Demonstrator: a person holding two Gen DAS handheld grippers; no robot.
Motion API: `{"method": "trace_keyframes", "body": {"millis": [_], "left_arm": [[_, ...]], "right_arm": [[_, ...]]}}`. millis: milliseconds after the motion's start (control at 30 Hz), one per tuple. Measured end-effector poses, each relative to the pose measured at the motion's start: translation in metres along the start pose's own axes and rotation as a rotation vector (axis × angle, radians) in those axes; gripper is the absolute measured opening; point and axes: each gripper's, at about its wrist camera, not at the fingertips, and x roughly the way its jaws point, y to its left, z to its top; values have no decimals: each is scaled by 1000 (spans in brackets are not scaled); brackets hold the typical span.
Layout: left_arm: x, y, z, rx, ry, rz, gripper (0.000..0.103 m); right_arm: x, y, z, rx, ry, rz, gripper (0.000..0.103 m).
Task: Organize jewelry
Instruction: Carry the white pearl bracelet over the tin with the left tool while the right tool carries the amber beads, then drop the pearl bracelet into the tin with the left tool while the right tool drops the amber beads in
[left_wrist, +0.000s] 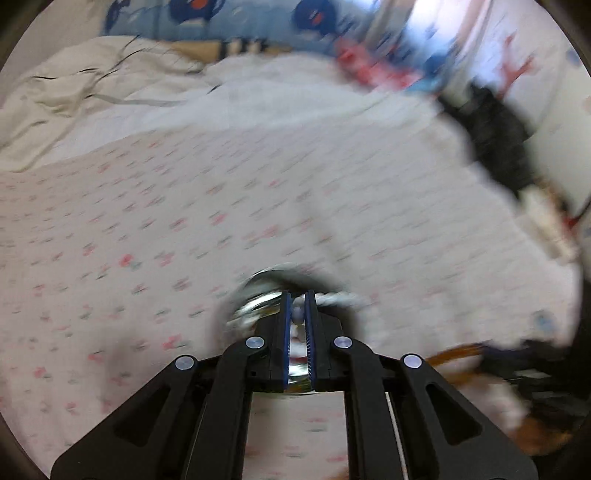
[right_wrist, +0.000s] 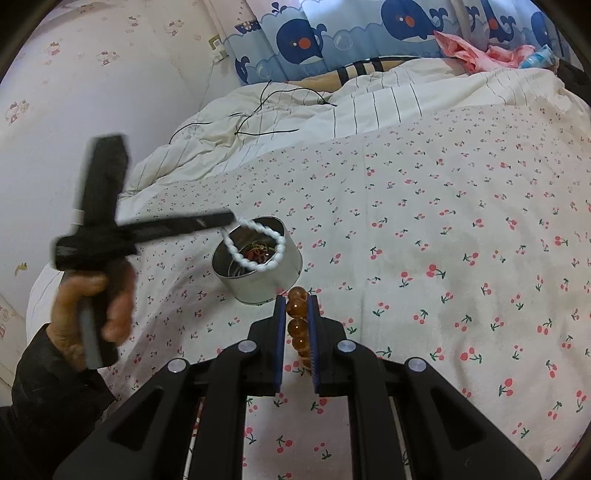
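— Pinching a string of amber beads (right_wrist: 297, 325), is it, the right gripper (right_wrist: 297, 306)?

— Yes, its blue-padded jaws are pressing on that strand from both sides, with a bead or two poking out past the tips and the rest running back between the pads.

— And the left gripper (left_wrist: 298, 306)?

— Its jaws are sitting nearly together, nipping a white bead bracelet (right_wrist: 255, 245). In the right wrist view the loop is hanging from the fingertips right over the mouth of a round metal tin (right_wrist: 258, 284), which is standing upright on the cherry-print bedsheet (right_wrist: 443, 229) with a tangle of coloured pieces inside.

— Is the bracelet touching the tin?

— I cannot tell; it is overlapping the rim in the picture. The left wrist view is blurring badly, though the tin's shiny edge is showing just under the jaws.

— Anything further out?

— A hand (right_wrist: 92, 310) in a dark sleeve is gripping the left tool's handle. Beyond, a striped cream quilt (right_wrist: 332, 107) is lying rumpled, and whale-patterned curtains (right_wrist: 332, 40) are hanging behind the bed.
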Motion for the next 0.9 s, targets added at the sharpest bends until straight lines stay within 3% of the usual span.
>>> {"method": "trace_keyframes", "body": {"millis": [167, 267, 367, 500, 667, 900], "left_arm": [[-13, 6, -7, -3, -33, 96, 7], [-33, 13, -10, -38, -67, 84, 8], [-52, 21, -23, -70, -95, 98, 16], [-78, 38, -56, -176, -159, 80, 41], [-79, 61, -71, -280, -164, 93, 46], [-84, 66, -70, -281, -164, 136, 59]], "right_arm": [[-1, 6, -3, -22, -4, -9, 12], [-3, 8, -3, -35, -19, 1, 12], [-11, 16, -1, -57, -50, 28, 12], [-12, 29, 12, -61, -64, 95, 12], [7, 51, 40, -54, -57, 167, 12], [55, 73, 67, 8, -31, 242, 12]]}}
